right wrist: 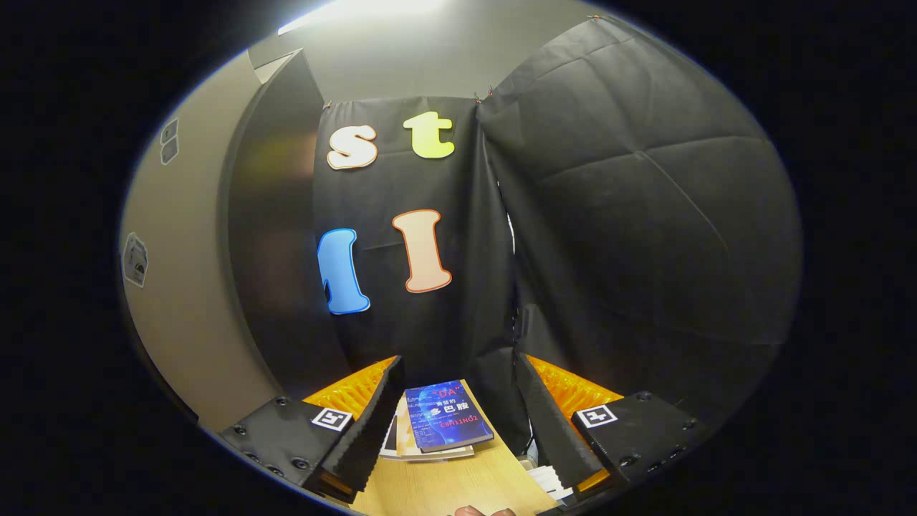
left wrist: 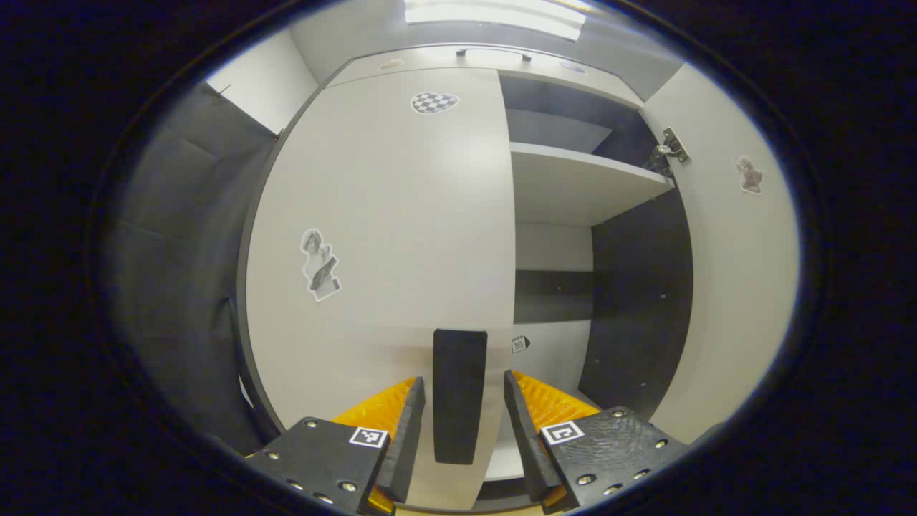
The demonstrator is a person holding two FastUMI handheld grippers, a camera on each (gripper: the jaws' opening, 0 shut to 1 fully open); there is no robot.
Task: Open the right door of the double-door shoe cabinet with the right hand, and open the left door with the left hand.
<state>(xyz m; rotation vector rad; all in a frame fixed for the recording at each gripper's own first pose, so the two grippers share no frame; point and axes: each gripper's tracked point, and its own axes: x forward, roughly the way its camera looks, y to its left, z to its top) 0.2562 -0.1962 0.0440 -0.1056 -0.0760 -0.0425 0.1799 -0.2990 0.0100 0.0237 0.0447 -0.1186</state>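
Cabinet (left wrist: pixel 573 186): left gripper (left wrist: pixel 458 423) astride handle (left wrist: pixel 459 405), seemingly untouching

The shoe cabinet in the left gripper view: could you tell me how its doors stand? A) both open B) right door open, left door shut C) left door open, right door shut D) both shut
B: the right door is swung out, baring a shelf, while the left door lies flush.

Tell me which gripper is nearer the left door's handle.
Left. The left gripper straddles the dark handle, fingers open; the right gripper faces the booth wall, over books.
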